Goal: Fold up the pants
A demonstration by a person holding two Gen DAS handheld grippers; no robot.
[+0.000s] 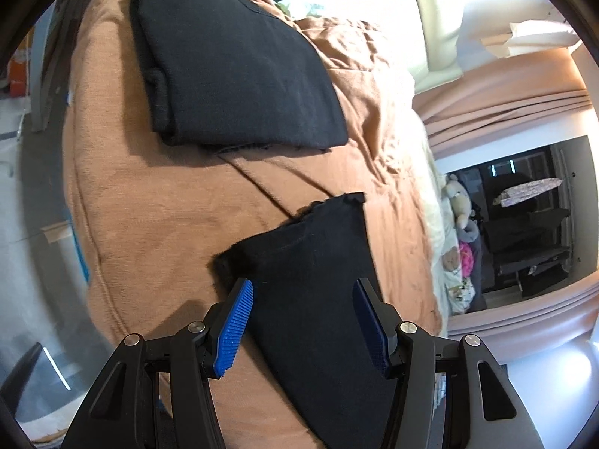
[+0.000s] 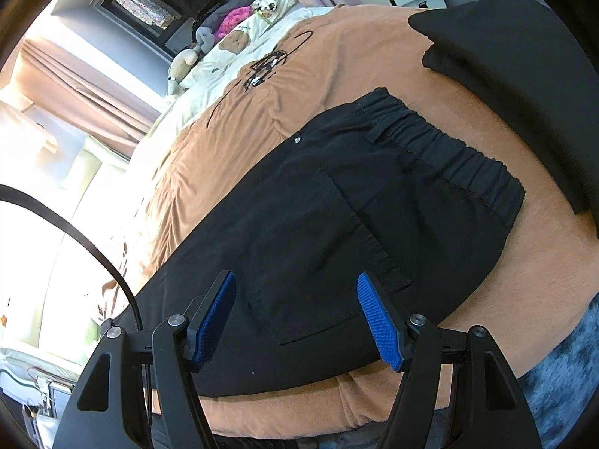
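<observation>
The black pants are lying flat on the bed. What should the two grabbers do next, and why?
Probably lower the left gripper and close it on the leg end, since its jaws are open with the cloth beneath them. The right gripper is open too, above the pants below the waistband. Nothing is held yet, so no fold can start.

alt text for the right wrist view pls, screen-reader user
Black pants lie flat on an orange-brown blanket, elastic waistband at the far end. The right gripper hovers above them, blue pads apart, holding nothing. A folded black garment sits at upper right.
</observation>
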